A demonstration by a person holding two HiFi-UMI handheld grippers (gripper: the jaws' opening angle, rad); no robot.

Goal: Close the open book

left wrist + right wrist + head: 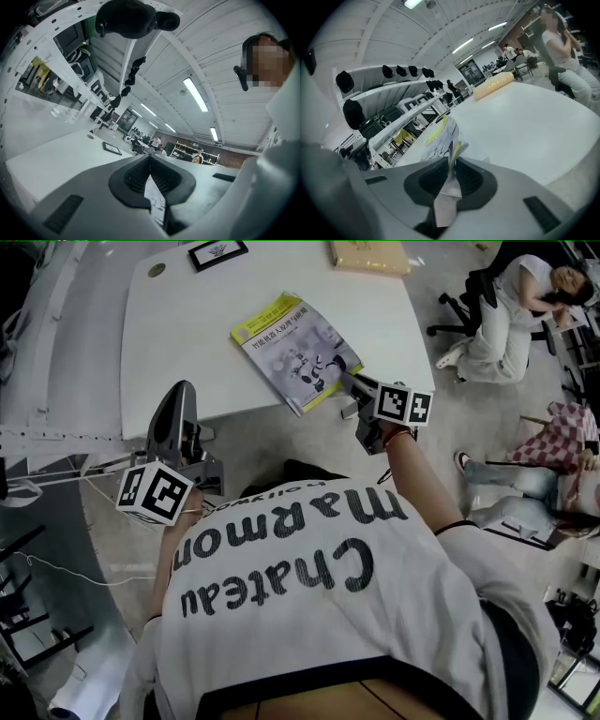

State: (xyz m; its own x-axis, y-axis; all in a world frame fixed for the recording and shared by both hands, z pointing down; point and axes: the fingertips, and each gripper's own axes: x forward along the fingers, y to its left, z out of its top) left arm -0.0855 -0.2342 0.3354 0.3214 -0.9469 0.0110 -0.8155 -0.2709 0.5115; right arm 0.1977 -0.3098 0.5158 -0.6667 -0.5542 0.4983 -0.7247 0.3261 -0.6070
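Observation:
A book with a yellow-green title band and grey pictures lies flat on the white table, near its front edge. My right gripper is at the book's near right corner. In the right gripper view the jaws are shut on a thin printed leaf of the book, which curls up from between the pads. My left gripper hovers off the table's front left edge, well apart from the book. Its tips meet; a sliver of printed white shows in the slit behind them.
A small black picture frame and a round disc sit at the table's far left, and a yellowish box at its far edge. A white rack runs along the left. People sit at right, one in an office chair.

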